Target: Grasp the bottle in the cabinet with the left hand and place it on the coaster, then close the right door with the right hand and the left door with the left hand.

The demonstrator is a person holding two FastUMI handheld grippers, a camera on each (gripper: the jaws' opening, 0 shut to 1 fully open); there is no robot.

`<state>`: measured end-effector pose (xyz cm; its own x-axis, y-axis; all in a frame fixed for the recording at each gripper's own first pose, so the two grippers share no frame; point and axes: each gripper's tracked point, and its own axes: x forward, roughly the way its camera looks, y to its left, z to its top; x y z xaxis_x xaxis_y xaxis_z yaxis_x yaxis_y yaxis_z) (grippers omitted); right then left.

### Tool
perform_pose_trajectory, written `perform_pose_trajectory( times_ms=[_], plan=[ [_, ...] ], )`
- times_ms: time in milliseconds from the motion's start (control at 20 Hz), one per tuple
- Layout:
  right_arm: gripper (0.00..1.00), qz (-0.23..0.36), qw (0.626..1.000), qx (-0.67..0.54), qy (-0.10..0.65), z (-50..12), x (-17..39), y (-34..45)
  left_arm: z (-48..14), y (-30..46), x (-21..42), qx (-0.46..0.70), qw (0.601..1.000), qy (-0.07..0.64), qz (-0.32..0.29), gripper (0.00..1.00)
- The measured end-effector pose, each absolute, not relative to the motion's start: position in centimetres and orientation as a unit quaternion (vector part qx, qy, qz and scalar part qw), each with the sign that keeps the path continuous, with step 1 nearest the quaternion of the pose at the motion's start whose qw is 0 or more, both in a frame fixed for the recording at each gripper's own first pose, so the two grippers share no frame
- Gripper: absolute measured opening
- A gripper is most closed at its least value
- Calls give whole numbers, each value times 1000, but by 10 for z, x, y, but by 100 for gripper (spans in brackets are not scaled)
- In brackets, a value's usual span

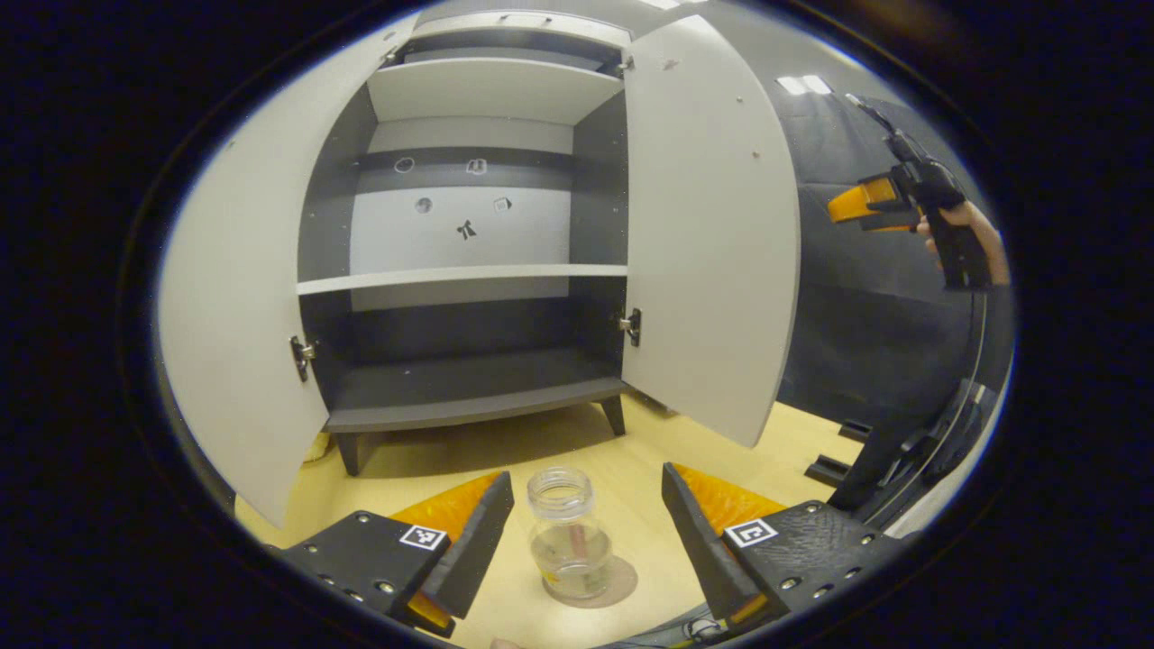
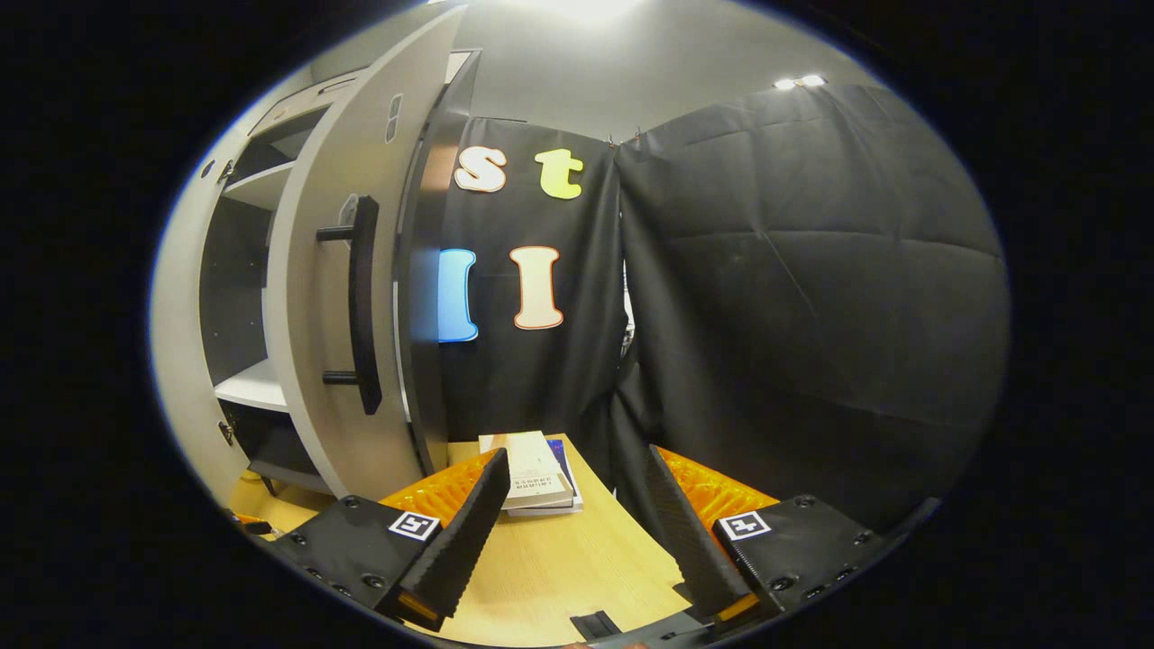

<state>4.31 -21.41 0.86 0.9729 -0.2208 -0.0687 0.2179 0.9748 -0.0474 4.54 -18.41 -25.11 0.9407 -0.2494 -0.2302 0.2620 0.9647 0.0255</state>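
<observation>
Spread apart, the left tool [image 1: 586,532] frames a clear lidless glass bottle [image 1: 568,534] that is set upright on a round brown coaster [image 1: 615,584] on the wooden desk [image 1: 649,451]. Behind, the grey cabinet [image 1: 469,270] is seen with both doors open. Spread apart too, the right tool [image 2: 577,523] is held near the right door's black bar handle [image 2: 363,305].

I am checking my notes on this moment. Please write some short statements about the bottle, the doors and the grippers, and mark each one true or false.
1. The bottle stands upright on the coaster. True.
2. The left hand-held gripper is shut on the bottle. False: its fingers stand open, apart from the glass.
3. The right door is closed. False: it is swung wide open.
4. The left door is open. True.
5. The right hand-held gripper holds the door handle. False: it is open and apart from it.
</observation>
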Motion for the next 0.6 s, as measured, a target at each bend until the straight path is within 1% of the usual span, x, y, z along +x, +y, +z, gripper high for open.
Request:
perform_pose_trajectory(
  times_ms=[50,100,150,200,250,300,350,400,450,550,600],
  plan=[
    [95,-99,994,-13,36,9,48,-214,-235,-182,37,25,987,106,-116,92],
    [95,-86,996,-10,36,11,56,-215,-219,-179,28,24,990,99,-99,96],
    [95,-69,997,-10,34,12,63,-215,-201,-174,21,24,992,93,-77,96],
    [96,-53,998,-13,29,17,72,-214,-182,-170,15,23,995,84,-57,100],
    [95,-39,999,-17,23,23,80,-215,-162,-165,11,22,996,74,-36,100],
    [95,-24,999,-20,19,28,88,-215,-142,-159,7,22,998,60,-13,95],
    [96,-8,1000,-21,14,32,93,-213,-120,-149,4,22,998,47,20,100],
    [95,6,1000,-19,10,38,98,-211,-98,-140,-1,20,998,32,52,100],
    [94,21,1000,-16,5,43,102,-207,-72,-137,-4,15,997,18,68,95],
    [95,46,999,-15,-4,55,108,-199,-40,-131,-6,10,995,12,99,100],
    [94,56,998,-17,-8,60,110,-196,-25,-126,-7,8,994,11,111,100]
  ],
)
